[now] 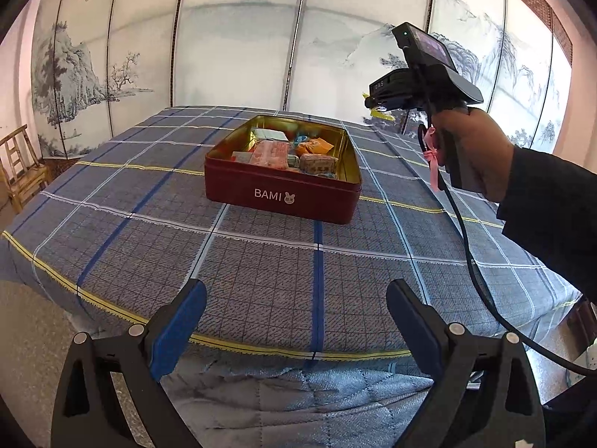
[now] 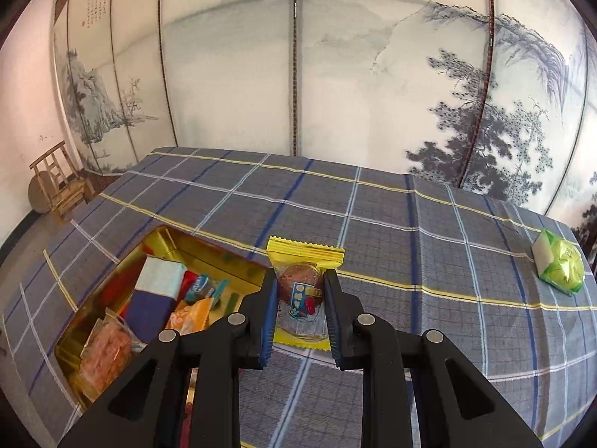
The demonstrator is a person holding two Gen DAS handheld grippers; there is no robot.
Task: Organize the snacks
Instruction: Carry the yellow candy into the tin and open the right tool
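Right now the right tool (image 2: 300,298) pinches a yellow-edged snack packet (image 2: 303,295), its two blue-padded fingers (image 2: 269,313) pressed against the packet's sides. The packet has a clear window with a brown round piece inside and a yellow crimped top edge standing above the fingertips. It hangs over the desk (image 2: 429,246), which is covered by a grey-blue checked cloth with yellow, white and dark blue lines, just beside the right rim of the red tin (image 2: 209,257).

The tin shows a gold inner wall and already holds several wrapped snacks: a white and blue packet (image 2: 156,280), an orange packet (image 2: 192,311) and a pink-orange one (image 2: 106,351) near its front. In the left wrist view the tin (image 1: 283,194) sits toward the middle of the desk (image 1: 261,261) and carries the word BAMI on its front wall.

A green wrapped snack (image 2: 559,267) lies alone near the right edge of the desk, well apart from the tin.

The left tool (image 1: 296,313) hovers over the near edge of the desk with its jaws spread wide and nothing between them. A hand (image 1: 474,149) in a dark sleeve grips the right tool's handle, to the right of the tin.
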